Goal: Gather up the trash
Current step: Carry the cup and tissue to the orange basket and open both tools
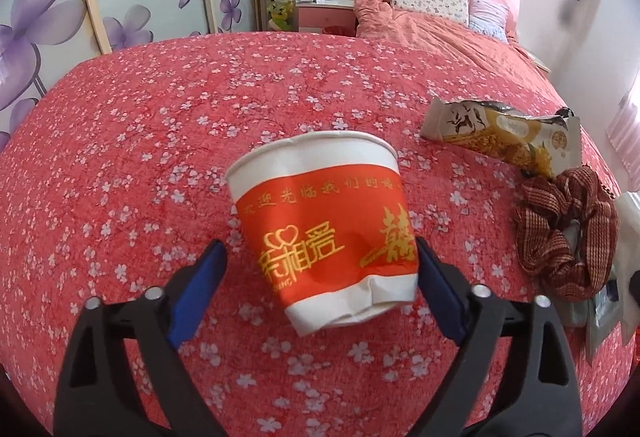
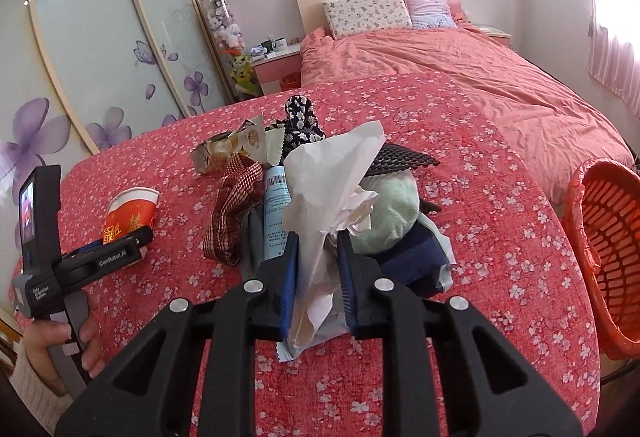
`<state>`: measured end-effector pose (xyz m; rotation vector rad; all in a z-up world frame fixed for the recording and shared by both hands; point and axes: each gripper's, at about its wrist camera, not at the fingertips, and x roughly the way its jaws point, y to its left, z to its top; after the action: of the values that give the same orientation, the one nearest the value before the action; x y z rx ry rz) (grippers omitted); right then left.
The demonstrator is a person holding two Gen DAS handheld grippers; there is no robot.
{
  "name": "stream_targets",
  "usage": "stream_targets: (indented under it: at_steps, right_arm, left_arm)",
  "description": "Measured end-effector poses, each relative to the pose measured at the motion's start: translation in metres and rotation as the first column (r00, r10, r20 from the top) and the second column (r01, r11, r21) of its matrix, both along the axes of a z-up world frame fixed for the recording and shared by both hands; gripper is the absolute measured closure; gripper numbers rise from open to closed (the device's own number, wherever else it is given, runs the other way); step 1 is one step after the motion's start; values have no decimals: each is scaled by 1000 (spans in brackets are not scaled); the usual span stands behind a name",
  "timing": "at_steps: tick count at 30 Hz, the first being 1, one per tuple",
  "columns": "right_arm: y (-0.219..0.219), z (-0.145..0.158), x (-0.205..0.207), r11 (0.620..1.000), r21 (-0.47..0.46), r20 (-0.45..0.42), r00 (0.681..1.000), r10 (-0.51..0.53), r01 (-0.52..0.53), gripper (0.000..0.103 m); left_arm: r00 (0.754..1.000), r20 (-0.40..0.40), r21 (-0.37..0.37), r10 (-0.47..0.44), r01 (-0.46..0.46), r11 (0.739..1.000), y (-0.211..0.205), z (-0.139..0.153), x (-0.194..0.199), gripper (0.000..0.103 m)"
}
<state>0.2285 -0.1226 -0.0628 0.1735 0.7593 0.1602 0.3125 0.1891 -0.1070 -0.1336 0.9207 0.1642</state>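
Note:
A dented red and white paper cup (image 1: pixel 320 221) sits tilted on the red flowered bedspread (image 1: pixel 160 117), between the jaws of my left gripper (image 1: pixel 318 243). That gripper is open: its right pad is at the cup's edge and its left pad stands clear of it. The right wrist view shows the same cup (image 2: pixel 132 213) and left gripper (image 2: pixel 120 247) at the left, held by a person's hand (image 2: pixel 60 341). My right gripper (image 2: pixel 318 237) is shut on a crumpled white tissue (image 2: pixel 332 173), which sticks up above a pile of things.
A torn snack wrapper (image 1: pixel 500 141) and a brown scrunchie (image 1: pixel 568 237) lie right of the cup. The pile holds a blue tube (image 2: pixel 276 205), a green plush (image 2: pixel 388 209) and a dark floral cloth (image 2: pixel 302 121). An orange basket (image 2: pixel 604 257) stands off the bed's right side.

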Motion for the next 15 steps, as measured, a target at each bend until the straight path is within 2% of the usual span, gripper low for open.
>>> stream_targets:
  at_steps: [1, 7, 15]
  right_arm:
    - [0, 0, -2, 1000, 2, 0, 1000, 0, 0, 83]
    - [-5, 10, -10, 1000, 0, 33, 999, -4, 4, 83]
    - [-23, 28, -26, 999, 1, 89, 995, -34, 34, 83]
  left_arm:
    - [1000, -8, -8, -8, 8, 1000, 1, -1, 4, 32]
    - [999, 37, 13, -14, 14, 1000, 2, 7, -5, 32]
    - [991, 109, 56, -75, 69, 996, -21, 39, -29, 32]
